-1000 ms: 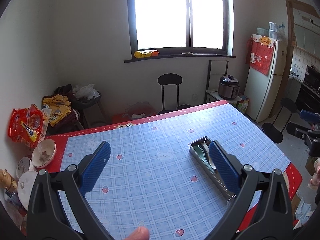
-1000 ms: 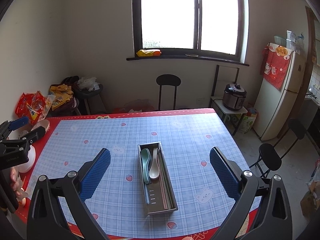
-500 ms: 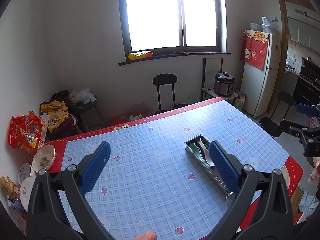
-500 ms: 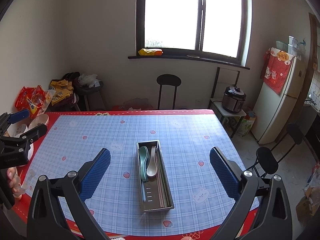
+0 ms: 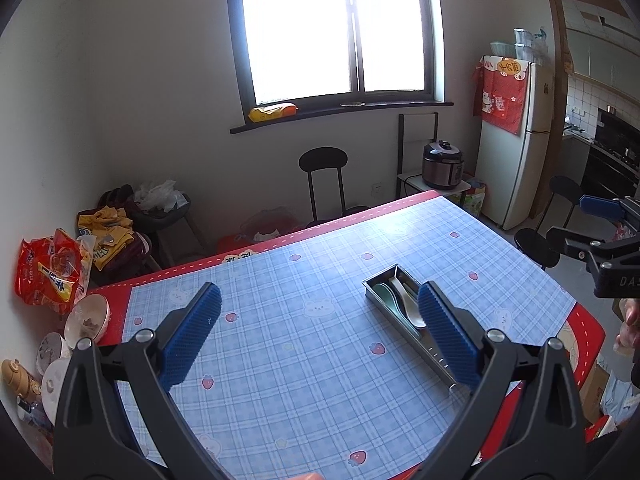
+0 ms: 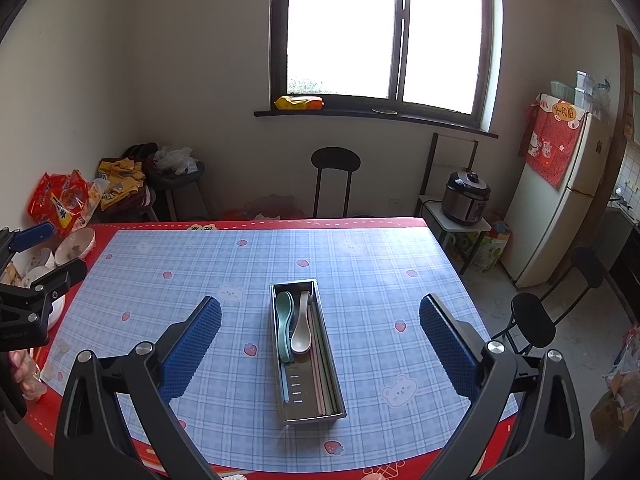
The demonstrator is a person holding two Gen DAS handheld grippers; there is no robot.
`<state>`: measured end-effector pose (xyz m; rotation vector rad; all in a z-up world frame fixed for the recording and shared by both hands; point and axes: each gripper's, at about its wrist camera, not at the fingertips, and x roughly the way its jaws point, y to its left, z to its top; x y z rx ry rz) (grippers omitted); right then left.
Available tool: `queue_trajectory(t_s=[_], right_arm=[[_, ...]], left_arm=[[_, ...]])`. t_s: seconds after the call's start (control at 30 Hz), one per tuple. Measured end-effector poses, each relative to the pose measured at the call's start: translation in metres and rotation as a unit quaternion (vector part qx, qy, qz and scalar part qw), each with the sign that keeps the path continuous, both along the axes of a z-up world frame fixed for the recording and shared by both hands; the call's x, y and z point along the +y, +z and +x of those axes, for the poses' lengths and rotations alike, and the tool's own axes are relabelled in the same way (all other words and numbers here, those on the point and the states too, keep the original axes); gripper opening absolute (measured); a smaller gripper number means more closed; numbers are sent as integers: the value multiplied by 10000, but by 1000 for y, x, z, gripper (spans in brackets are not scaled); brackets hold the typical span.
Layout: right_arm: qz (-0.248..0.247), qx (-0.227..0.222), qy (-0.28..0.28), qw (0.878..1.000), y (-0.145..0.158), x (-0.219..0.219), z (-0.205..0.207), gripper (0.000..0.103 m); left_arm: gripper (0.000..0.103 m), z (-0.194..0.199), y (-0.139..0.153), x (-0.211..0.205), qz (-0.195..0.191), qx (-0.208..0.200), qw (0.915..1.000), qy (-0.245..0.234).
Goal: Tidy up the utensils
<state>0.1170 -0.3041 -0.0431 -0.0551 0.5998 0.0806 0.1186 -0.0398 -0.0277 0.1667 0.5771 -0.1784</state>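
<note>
Utensils [image 6: 298, 326] untouched; hand-held grippers [image 6: 320, 338] wide apart.

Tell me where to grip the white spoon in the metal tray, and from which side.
Grip the white spoon by its slim handle, probably from above, pads closing across it. Its handle points to the far end of the metal tray, whose walls block side approaches.
</note>
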Motion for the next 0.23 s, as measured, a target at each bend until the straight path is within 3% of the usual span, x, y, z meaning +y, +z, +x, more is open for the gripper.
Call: queue_trajectory(t_s=[0.23], right_arm=[[-6,7,17,10000,-1,1,3,97]], left_arm=[[97,0,2,4,-57,-20,10000,15]])
